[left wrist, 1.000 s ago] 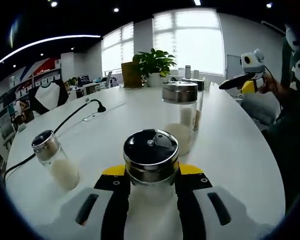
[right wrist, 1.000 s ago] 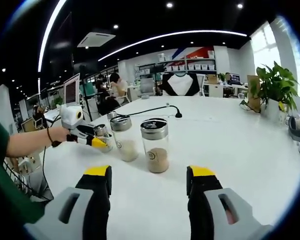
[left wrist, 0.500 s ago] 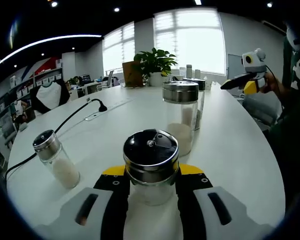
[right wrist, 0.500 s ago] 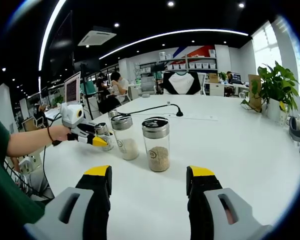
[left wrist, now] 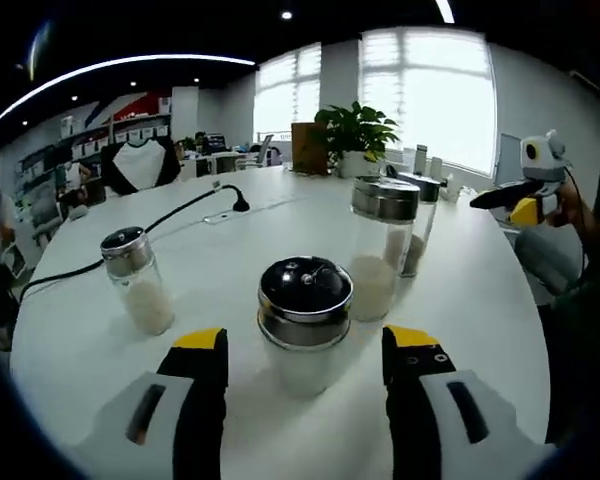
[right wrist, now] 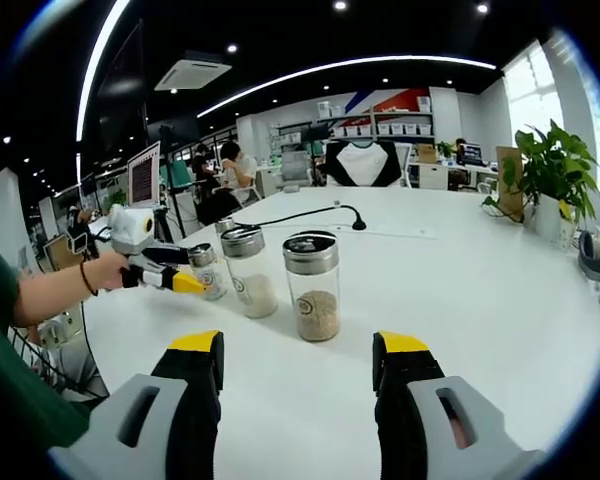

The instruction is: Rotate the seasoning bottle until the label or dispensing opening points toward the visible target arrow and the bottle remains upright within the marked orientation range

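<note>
1 seasoning bottle (left wrist: 305, 322), frame ctr, upright btwn left gripper (left wrist: 306, 352) jaws, released; right gripper (right wrist: 296, 362) spread, idle. No arrow seen; alignment unconfirmed.

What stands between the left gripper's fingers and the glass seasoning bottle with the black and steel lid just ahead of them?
Nothing visible does. The left gripper is open, and the glass seasoning bottle with the black and steel lid stands upright on the bare white table, with a gap on each side.
</note>
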`<action>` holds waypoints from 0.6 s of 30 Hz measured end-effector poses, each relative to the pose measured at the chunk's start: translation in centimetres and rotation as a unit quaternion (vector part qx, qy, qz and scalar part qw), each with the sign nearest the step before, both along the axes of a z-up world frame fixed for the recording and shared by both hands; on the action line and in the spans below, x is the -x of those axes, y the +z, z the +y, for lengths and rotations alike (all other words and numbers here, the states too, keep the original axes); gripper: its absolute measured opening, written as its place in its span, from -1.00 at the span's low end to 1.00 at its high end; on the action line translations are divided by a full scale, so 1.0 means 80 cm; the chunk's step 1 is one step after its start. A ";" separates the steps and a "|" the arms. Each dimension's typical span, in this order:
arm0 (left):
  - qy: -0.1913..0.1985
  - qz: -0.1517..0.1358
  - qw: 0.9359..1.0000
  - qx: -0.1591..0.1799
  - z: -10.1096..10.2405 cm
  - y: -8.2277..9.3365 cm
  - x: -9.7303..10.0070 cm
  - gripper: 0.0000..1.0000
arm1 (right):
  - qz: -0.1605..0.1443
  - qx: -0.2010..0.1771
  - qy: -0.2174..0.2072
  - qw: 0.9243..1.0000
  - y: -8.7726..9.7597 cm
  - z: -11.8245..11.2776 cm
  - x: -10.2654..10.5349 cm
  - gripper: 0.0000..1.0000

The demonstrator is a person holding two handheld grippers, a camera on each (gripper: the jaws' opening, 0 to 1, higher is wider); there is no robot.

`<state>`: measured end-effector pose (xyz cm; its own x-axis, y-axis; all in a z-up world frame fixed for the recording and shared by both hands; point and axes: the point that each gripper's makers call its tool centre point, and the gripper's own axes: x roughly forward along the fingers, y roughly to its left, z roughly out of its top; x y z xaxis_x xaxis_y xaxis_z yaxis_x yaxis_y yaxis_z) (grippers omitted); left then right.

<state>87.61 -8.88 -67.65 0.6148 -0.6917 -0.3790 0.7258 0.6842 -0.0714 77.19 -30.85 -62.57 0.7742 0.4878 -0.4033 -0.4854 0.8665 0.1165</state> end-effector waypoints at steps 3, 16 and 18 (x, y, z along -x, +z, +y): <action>0.053 -0.004 0.999 -0.001 0.008 0.000 -0.005 0.30 | 0.000 -0.002 -0.001 1.000 -0.001 0.001 0.000 0.20; 0.192 -0.015 0.981 0.010 0.006 0.004 -0.003 0.31 | 0.003 -0.002 -0.002 1.000 -0.001 0.002 -0.003 0.19; 0.212 -0.013 0.977 0.020 0.009 0.005 -0.005 0.31 | 0.004 -0.003 -0.002 1.000 -0.002 0.002 -0.003 0.19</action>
<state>87.98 -8.17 -67.28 0.8585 -0.3862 -0.3374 0.3794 0.9210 -0.0888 77.39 -30.68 -62.71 0.7731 0.4871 -0.4062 -0.4807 0.8678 0.1256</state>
